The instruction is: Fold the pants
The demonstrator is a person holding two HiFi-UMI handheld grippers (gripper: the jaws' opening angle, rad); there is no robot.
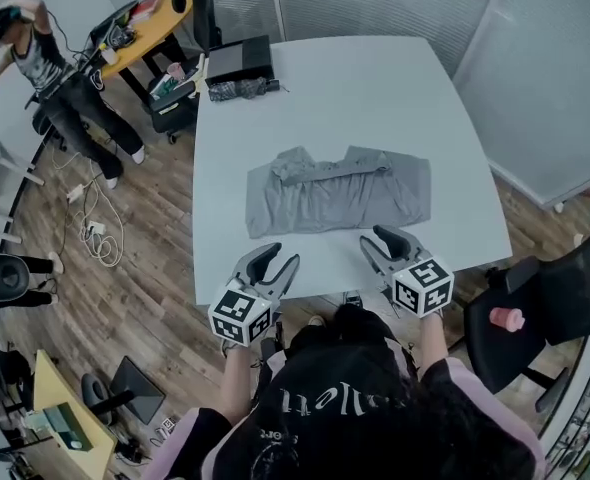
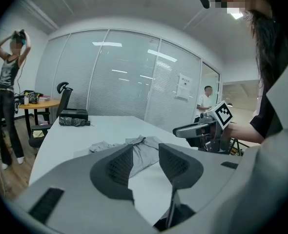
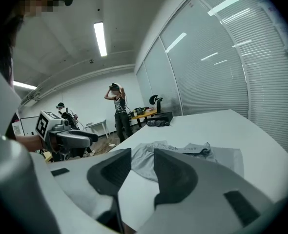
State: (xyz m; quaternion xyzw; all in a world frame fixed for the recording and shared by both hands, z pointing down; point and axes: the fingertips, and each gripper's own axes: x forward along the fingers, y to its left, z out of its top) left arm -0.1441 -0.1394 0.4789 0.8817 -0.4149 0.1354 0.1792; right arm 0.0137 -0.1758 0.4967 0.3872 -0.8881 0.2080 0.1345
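Grey pants (image 1: 337,190) lie folded into a rough rectangle on the white table (image 1: 365,78), waistband along the far side. They also show in the left gripper view as the pants (image 2: 139,152) and in the right gripper view as the pants (image 3: 156,161). My left gripper (image 1: 275,261) hovers near the table's front edge, short of the pants, jaws apart and empty. My right gripper (image 1: 383,238) hangs level with it, just off the pants' near right edge, also open and empty. Each gripper sees the other: right gripper (image 2: 195,129), left gripper (image 3: 75,139).
A black box (image 1: 238,59) and a dark bundle (image 1: 237,89) sit at the table's far left corner. A person (image 1: 60,73) stands left beside an orange round table (image 1: 145,28). A black chair (image 1: 550,303) stands at the right, and cables (image 1: 100,223) lie on the wooden floor.
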